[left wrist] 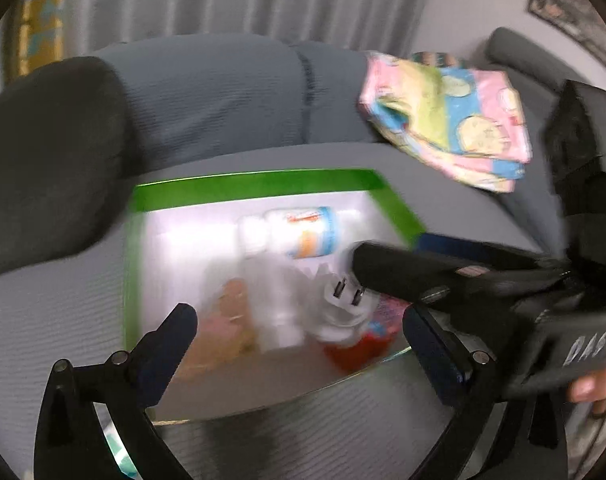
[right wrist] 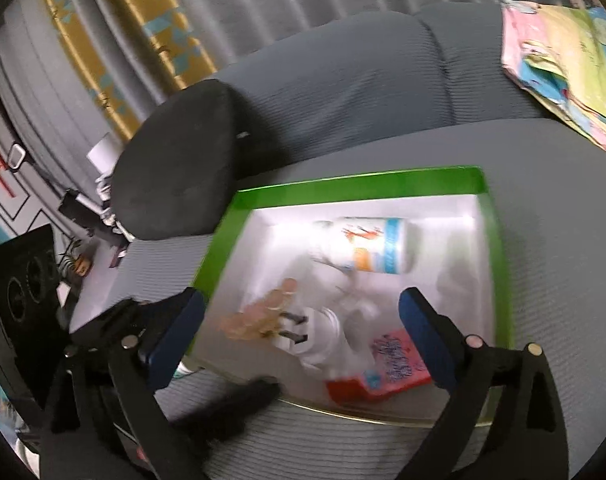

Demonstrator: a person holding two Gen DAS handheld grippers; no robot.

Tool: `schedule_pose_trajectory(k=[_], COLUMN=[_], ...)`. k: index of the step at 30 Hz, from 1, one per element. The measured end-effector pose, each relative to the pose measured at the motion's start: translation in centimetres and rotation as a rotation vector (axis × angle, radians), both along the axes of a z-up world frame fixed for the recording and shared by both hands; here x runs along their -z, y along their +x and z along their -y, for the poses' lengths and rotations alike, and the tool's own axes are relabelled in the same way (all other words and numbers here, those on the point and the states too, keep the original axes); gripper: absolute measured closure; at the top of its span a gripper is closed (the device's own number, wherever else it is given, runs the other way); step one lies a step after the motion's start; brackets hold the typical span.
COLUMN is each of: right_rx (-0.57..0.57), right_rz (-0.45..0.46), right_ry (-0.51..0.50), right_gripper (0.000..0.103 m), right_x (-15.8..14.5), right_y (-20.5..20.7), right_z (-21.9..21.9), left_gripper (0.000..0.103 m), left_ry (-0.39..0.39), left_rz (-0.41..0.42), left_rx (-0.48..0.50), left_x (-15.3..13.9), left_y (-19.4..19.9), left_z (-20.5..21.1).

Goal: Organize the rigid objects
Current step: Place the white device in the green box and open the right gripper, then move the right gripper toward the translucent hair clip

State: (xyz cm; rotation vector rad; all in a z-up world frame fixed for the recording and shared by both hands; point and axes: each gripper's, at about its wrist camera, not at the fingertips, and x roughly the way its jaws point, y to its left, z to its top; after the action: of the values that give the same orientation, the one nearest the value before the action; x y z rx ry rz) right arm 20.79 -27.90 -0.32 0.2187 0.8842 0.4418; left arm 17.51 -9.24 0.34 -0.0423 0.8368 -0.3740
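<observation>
A green-rimmed box (left wrist: 259,182) (right wrist: 355,184) with a white inside sits on a grey sofa seat. In it lie a white bottle with an orange and blue label (left wrist: 303,232) (right wrist: 367,248), a white plug adapter with two prongs (left wrist: 343,304) (right wrist: 315,336), a red packet (left wrist: 367,340) (right wrist: 387,368) and a blurred tan object (left wrist: 233,312) (right wrist: 263,316). My left gripper (left wrist: 299,340) is open and empty above the box's near side. My right gripper (right wrist: 303,332) is open and empty over the box; its body (left wrist: 463,280) shows in the left wrist view.
A dark cushion (left wrist: 47,160) (right wrist: 175,168) lies left of the box. A pastel patterned cloth (left wrist: 451,120) (right wrist: 567,60) lies at the back right on the sofa. A side table with small items (right wrist: 87,216) stands at the far left.
</observation>
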Motion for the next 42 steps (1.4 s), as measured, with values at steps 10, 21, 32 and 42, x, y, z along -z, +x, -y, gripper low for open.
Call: schedule_pose_trajectory(k=[10,21,32,42], right_rx=[0.092,0.065,-0.025,-0.091], right_rz=[0.050,0.093,0.094,0.082], right_ry=[-0.106,-0.120,-0.095,-0.104], right_gripper=[0.001,0.001,0.001,0.001], right_x=[-1.0,-3.0,-3.2,-2.8], right_y=[-2.3,-6.8,-11.0,-13.4], right_z=[2.0,1.3,-2.0,-5.3], left_gripper=[0.001,0.001,0.001,0.001], left_ry=[0.148,0.142,0.150,0.147], left_rz=[0.046,0.106,0.135,0.119], left_rx=[-0.184,-0.256,-0.312,-0.370], left_x=[0.3,-2.0,-2.7,-1.9], left_y=[-3.0,-7.6,-12.5,-15.5], left_z=[-2.7,-4.6,-7.3,-9.9])
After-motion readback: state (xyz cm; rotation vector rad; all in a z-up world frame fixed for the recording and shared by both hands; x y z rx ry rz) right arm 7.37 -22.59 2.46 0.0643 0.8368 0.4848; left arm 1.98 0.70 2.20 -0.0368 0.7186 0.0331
